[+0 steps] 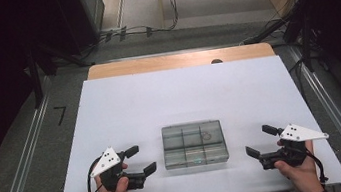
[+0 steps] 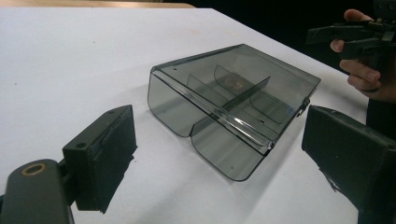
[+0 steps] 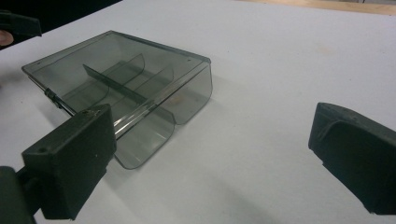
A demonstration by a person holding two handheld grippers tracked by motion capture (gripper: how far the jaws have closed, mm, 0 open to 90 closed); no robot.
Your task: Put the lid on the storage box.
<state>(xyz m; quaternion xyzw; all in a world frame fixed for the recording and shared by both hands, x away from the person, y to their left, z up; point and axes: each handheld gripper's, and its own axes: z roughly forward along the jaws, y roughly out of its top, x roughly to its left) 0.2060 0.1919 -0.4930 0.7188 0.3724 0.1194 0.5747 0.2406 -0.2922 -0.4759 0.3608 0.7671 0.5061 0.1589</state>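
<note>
Both claws sit at the near edge of the white counter (image 1: 124,102), each held in a hand, and both stand wide open with nothing between their jaws: the left claw (image 1: 140,159) and the right claw (image 1: 261,140) each point inward at the smoky clear plastic box (image 1: 194,144), which lies flat on the counter between the 2 claws, apart from both. From the left claw's own view the box (image 2: 233,105) sits just ahead and slightly right of the gap in the jaws, lid down, its curved front wall and inner dividers facing the camera; from the right claw's view the box (image 3: 123,88) lies ahead and to the left. The step in hand looks like closing in on the box from both sides. To do it well, I would bring each claw in level and low, one jaw above and one below the side wall or rim, and squeeze gently, since thin plastic may flex or skid on the smooth counter. Steadying with 1 claw before the other works the lid should stop it from sliding. Something small and round lies inside, in a far compartment.
</note>
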